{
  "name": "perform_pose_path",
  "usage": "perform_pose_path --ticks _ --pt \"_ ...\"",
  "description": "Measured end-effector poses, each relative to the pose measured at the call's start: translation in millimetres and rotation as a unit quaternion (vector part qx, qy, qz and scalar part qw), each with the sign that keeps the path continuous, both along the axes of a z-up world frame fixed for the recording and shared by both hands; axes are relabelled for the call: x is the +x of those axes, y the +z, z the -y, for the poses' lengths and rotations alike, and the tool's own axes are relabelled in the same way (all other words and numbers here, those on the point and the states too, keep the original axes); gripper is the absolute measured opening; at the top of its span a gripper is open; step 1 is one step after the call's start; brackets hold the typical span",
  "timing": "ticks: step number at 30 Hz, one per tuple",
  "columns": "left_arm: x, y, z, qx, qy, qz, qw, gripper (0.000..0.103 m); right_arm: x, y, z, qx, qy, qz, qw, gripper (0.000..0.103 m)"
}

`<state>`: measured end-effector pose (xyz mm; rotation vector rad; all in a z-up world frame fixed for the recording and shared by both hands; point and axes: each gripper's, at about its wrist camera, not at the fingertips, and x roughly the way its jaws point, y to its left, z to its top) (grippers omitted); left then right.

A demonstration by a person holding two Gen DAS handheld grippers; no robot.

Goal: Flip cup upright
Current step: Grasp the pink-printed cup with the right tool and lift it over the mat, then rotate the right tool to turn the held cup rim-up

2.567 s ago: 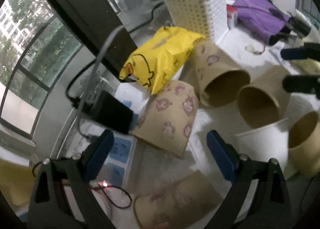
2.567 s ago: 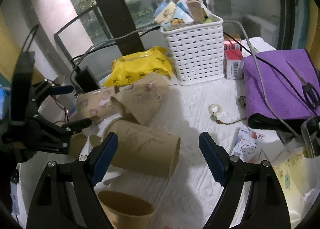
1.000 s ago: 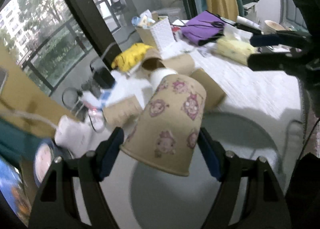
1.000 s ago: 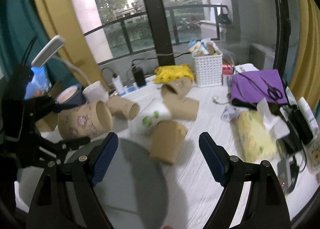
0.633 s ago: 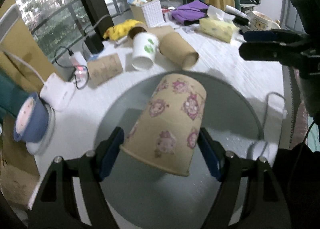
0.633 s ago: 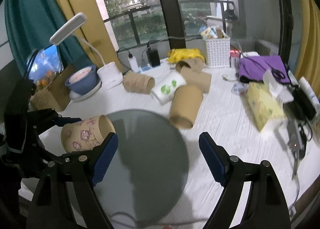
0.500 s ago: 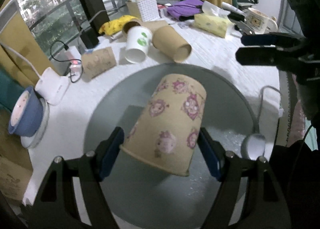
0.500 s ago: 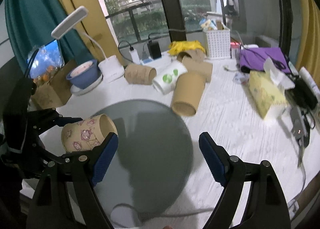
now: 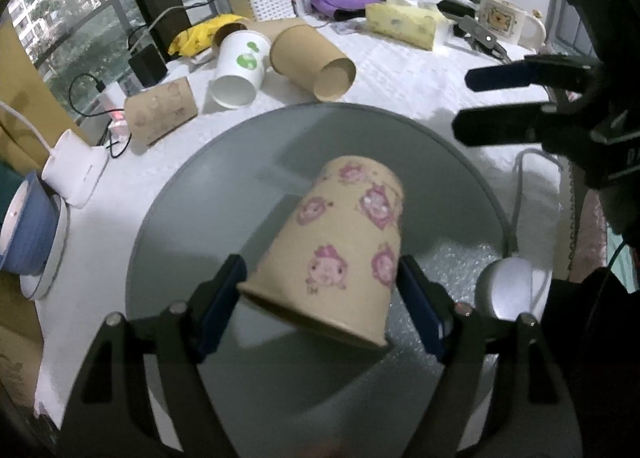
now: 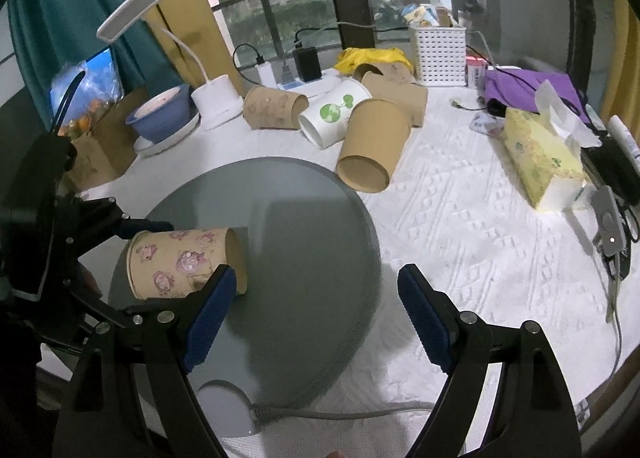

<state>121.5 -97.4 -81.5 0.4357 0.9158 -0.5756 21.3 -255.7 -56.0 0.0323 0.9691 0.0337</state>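
No brand name or readable writing shows anywhere; the only markings are pictures. The paper cup (image 9: 340, 254) with pink cartoon pig prints is clamped between the blue pads of the left gripper (image 9: 320, 298), held on its side above the round grey mat (image 9: 224, 193), its mouth toward the camera in the left wrist view and its closed base pointing away. In the right wrist view the same cup (image 10: 180, 258) lies sideways in that gripper (image 10: 136, 246) over the left part of the mat (image 10: 312, 242). The right gripper (image 10: 312, 308) holds nothing, its fingers spread wide over the mat; in the left wrist view it (image 9: 476, 101) appears at the right edge. Beyond the mat five more cups lie on their sides on the white textured tablecloth (image 10: 480, 225): a white cup (image 10: 334, 115) printed with a green globe-and-leaf logo, a plain brown cup (image 10: 374, 145) just beside it, a brown printed cup (image 10: 274, 107) to the left, and two more brown cups (image 10: 394, 87) behind, near a yellow bag (image 10: 372, 55). One white slotted basket (image 10: 440, 53), one yellow tissue box (image 10: 540, 157), one blue bowl (image 10: 160, 117), one white desk lamp (image 10: 160, 37) and one purple cloth (image 10: 528, 85) stand around them. A small white round device (image 9: 504, 290) on a cable rests at the mat's near edge.
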Motion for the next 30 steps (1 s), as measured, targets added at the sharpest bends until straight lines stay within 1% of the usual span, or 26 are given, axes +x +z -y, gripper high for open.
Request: perform_pose_path --ticks 7,9,10,14,17,19,21,22,23,24,25,26,28,30 --pt "0.0 -0.3 -7.2 -0.027 0.009 -0.014 0.9995 0.079 5.6 -0.5 -11.7 -0.009 0.029 -0.003 1.0 0.085" --pt "-2.6 2.3 -8.8 -0.037 0.008 -0.014 0.9992 0.086 6.9 -1.9 -15.3 -0.012 0.037 -0.007 0.999 0.085" --pt "-3.7 3.5 -10.0 -0.043 0.008 -0.015 0.9989 0.092 7.3 -2.6 -16.9 -0.014 0.04 -0.009 0.999 0.085" --pt "-11.2 9.0 -16.9 -0.053 0.017 -0.007 0.9984 0.093 11.2 -2.5 -22.3 -0.026 0.061 -0.013 0.998 0.085" --pt "-20.3 18.7 -31.3 -0.075 0.034 0.002 0.9966 0.093 15.1 0.9 -29.5 -0.041 0.093 -0.012 0.995 0.085" --pt "-28.2 25.6 -46.7 -0.095 0.056 0.011 0.9938 0.093 18.8 1.8 -38.7 -0.054 0.131 -0.02 0.99 0.085" --pt "-34.3 29.4 -62.0 -0.111 0.079 0.017 0.9905 0.093 21.5 0.7 -51.3 -0.072 0.174 -0.031 0.982 0.085" --pt "-39.1 30.1 -73.8 -0.124 0.095 0.019 0.9875 0.093 22.4 -0.3 -58.4 -0.085 0.197 -0.036 0.976 0.085" --pt "-41.5 29.9 -81.3 -0.133 0.106 0.02 0.9853 0.093 22.9 -2.0 -69.7 -0.104 0.232 -0.044 0.966 0.085" --pt "-45.8 28.5 -92.2 -0.145 0.121 0.02 0.9818 0.093 23.0 -3.2 -78.0 -0.116 0.258 -0.05 0.958 0.085" --pt "-49.6 26.4 -102.1 -0.157 0.136 0.02 0.978 0.093 23.0 -4.6 -88.0 -0.128 0.29 -0.058 0.947 0.085" --pt "-52.4 25.1 -110.1 -0.167 0.146 0.02 0.9749 0.093 22.9 -6.6 -94.0 -0.136 0.309 -0.063 0.939 0.085" --pt "-58.9 20.0 -129.5 -0.197 0.171 0.023 0.965 0.093 24.0 -11.8 -111.4 -0.165 0.36 -0.081 0.915 0.085" --pt "-64.2 16.2 -142.8 -0.223 0.187 0.028 0.9562 0.093 26.7 -18.0 -123.3 -0.187 0.391 -0.093 0.896 0.085"
